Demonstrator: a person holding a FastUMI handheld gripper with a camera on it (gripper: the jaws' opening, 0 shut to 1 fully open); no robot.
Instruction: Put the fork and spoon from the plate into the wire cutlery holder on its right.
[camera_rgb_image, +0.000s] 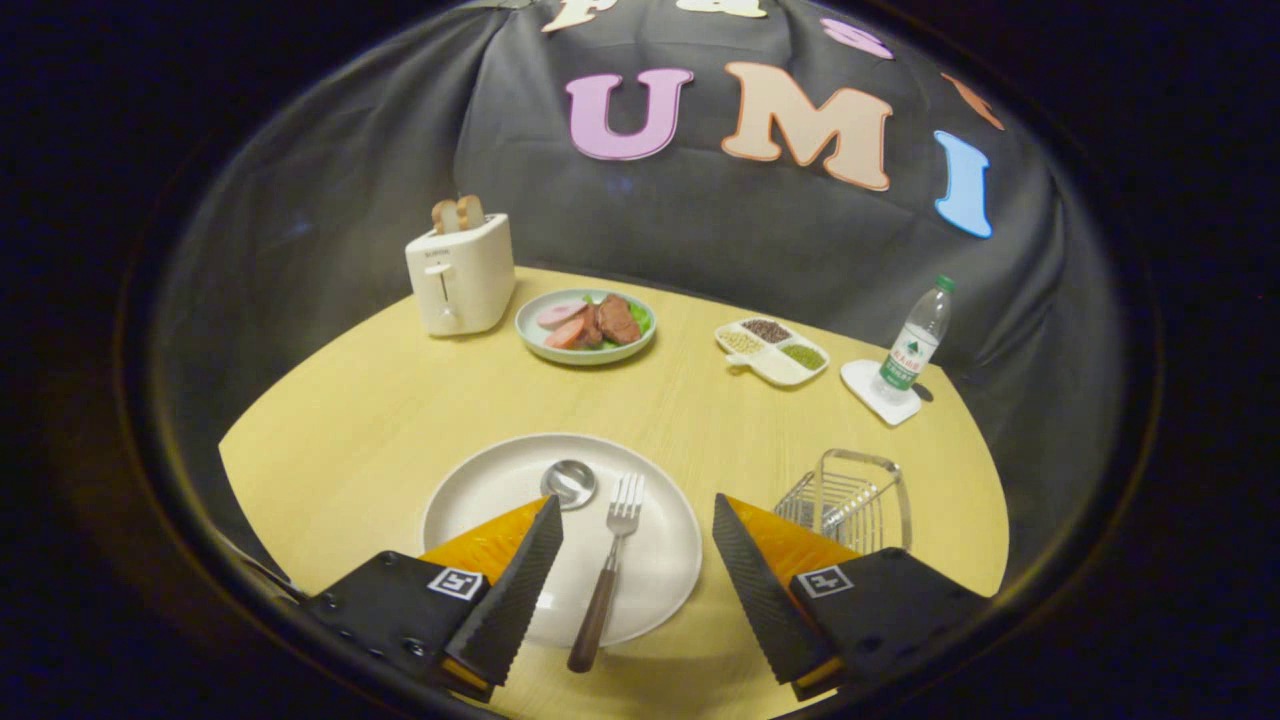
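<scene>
From my end the gripper (637, 510) is spread wide over the round white plate (480, 490), holding nothing. The wood-handled fork (608, 570) lies between the fingers with room both sides, handle past the rim; the shiny spoon (569, 483) sits beside the left finger. The wire cutlery holder (850, 497) stands right, near the table edge (985, 500)

Claw (637, 520) — square markers, ribbed inner faces
</scene>
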